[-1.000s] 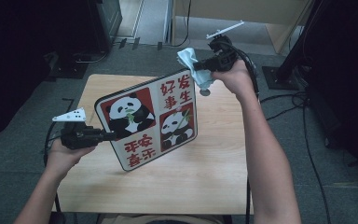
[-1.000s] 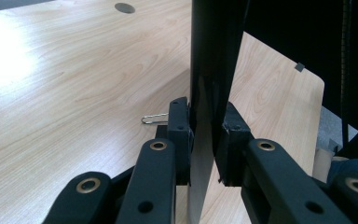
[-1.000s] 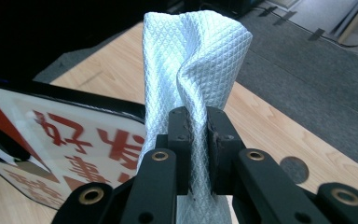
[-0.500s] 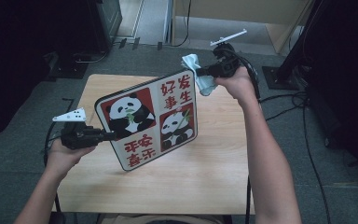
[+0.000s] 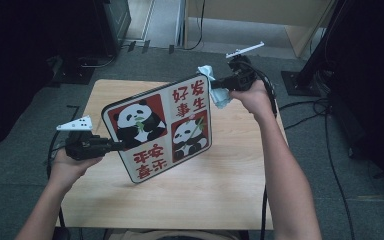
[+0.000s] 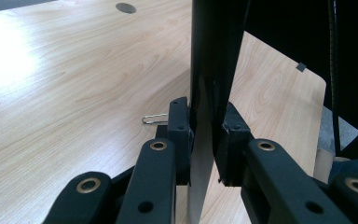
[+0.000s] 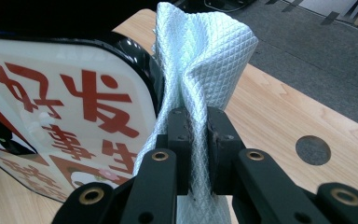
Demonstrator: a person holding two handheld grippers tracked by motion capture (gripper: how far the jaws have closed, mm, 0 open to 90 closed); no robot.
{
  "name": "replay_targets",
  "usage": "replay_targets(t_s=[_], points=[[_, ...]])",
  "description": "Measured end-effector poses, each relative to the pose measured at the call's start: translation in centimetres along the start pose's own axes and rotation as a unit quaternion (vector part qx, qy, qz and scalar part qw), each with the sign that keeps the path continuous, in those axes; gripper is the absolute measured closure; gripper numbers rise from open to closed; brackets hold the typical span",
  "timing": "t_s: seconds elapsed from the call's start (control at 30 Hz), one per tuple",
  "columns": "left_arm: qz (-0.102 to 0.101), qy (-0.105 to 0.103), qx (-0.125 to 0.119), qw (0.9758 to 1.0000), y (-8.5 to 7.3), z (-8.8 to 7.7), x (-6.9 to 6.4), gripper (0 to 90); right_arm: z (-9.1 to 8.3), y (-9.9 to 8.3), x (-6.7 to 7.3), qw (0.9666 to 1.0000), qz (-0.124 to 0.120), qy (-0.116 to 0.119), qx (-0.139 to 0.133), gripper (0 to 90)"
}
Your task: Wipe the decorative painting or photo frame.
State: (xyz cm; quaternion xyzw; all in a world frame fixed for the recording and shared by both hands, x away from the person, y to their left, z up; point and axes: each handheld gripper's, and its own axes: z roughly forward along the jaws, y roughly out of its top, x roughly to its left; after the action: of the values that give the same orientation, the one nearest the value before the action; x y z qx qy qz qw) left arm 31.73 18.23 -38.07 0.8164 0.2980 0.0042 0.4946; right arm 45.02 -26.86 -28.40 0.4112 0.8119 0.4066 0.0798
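Holding the panda board (image 5: 160, 127) up off the wooden table (image 5: 220, 190), you are keeping it tilted, printed face toward the high camera. Your left gripper (image 5: 111, 146) is pinching the board's left edge; in the left gripper view the jaws are pressing on either side of the thin dark panel (image 6: 205, 154), seen edge-on. Your right gripper (image 5: 215, 86) is clamping a bunched pale-blue cloth (image 5: 219, 90), its jaws squeezed tight on the fabric in the right gripper view (image 7: 198, 154). You are placing the cloth right at the board's upper right corner, beside the red characters (image 7: 81, 100); whether it is actually touching the glossy face I cannot tell. A small paper clip (image 6: 154, 119) is lying on the tabletop behind the left gripper's jaws. Cables (image 5: 325, 130) are trailing across the grey floor to the right.
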Motion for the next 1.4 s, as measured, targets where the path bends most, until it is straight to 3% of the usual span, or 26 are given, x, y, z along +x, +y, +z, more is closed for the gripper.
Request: replay_targets(t_s=[0.33, 0.5, 0.97, 1.03, 1.4], points=[[0.001, 0.000, 0.000, 1.0000, 0.0, 0.0, 0.0, 78.8, 0.7, -1.6, -0.5, 0.9998, 0.015, 0.015, -0.004, 82.7], [0.000, -0.001, -0.001, 1.0000, 0.0, 0.0, 0.0, 78.8, 1.0, -2.6, -1.1, 0.9987, 0.030, 0.038, -0.014, 82.6], [0.001, -0.002, 0.000, 1.0000, -0.1, 0.0, 0.0, 78.8, 2.0, -5.1, -2.6, 0.9953, 0.038, 0.084, -0.031, 82.7], [0.003, -0.003, 0.001, 1.0000, -0.1, -0.1, 0.1, 78.8, 2.1, -5.7, -3.0, 0.9929, 0.045, 0.103, -0.039, 82.7], [0.002, -0.002, 0.000, 1.0000, -0.1, 0.0, 0.0, 78.8, 3.1, -7.7, -3.7, 0.9916, 0.055, 0.115, -0.020, 82.7]])
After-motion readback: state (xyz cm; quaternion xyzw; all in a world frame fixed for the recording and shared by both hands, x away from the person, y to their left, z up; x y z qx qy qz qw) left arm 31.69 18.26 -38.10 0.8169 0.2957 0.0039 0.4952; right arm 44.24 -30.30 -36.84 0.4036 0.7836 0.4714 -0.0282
